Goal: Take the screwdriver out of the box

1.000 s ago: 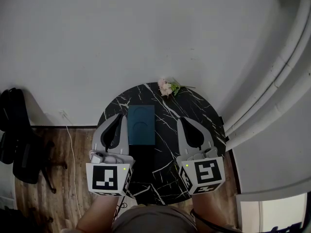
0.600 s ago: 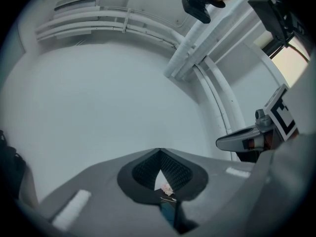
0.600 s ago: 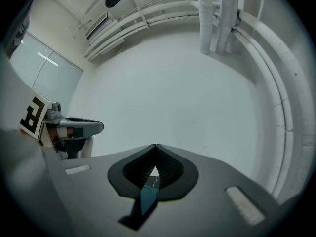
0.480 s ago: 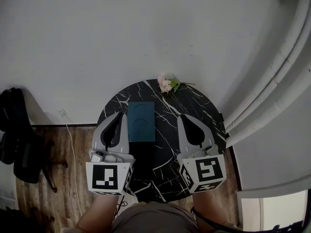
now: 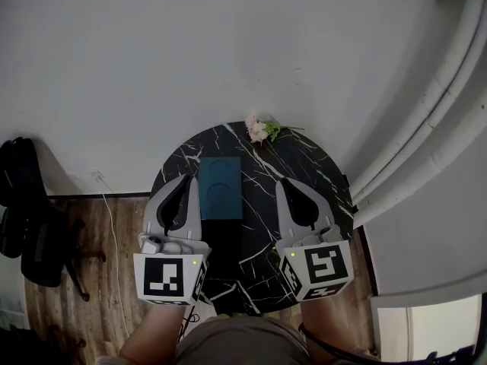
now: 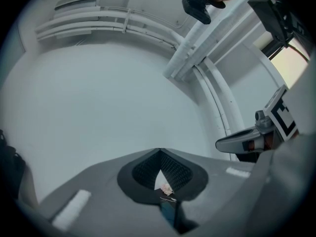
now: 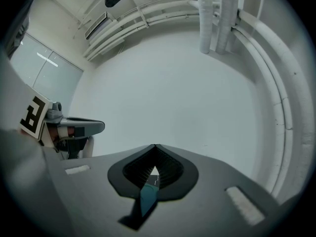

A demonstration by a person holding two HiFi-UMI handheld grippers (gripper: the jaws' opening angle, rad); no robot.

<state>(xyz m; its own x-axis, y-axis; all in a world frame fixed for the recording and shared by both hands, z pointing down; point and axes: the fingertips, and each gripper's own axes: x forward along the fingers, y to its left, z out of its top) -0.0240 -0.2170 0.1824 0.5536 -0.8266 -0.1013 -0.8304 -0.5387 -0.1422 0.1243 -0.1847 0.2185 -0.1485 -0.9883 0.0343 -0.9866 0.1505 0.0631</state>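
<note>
A closed dark teal box (image 5: 221,188) lies on the round black marble table (image 5: 304,169), lengthwise away from me. No screwdriver shows in any view. My left gripper (image 5: 192,181) hovers just left of the box, jaws shut on nothing. Just right of the box hovers my right gripper (image 5: 280,183), also shut and empty. In the left gripper view the closed jaws (image 6: 159,152) leave a slit that shows a strip of the box (image 6: 170,212). The right gripper view shows the box (image 7: 147,197) through the same kind of slit below its tips (image 7: 155,146).
A small pink flower sprig (image 5: 261,129) lies at the table's far edge by the white wall. White pipes (image 5: 426,143) run down the right side. A dark bag (image 5: 27,211) and a thin cable (image 5: 110,226) lie on the wooden floor at left.
The table and box have slid slightly up in the head view. Both grippers keep their places beside the box and stay shut.
</note>
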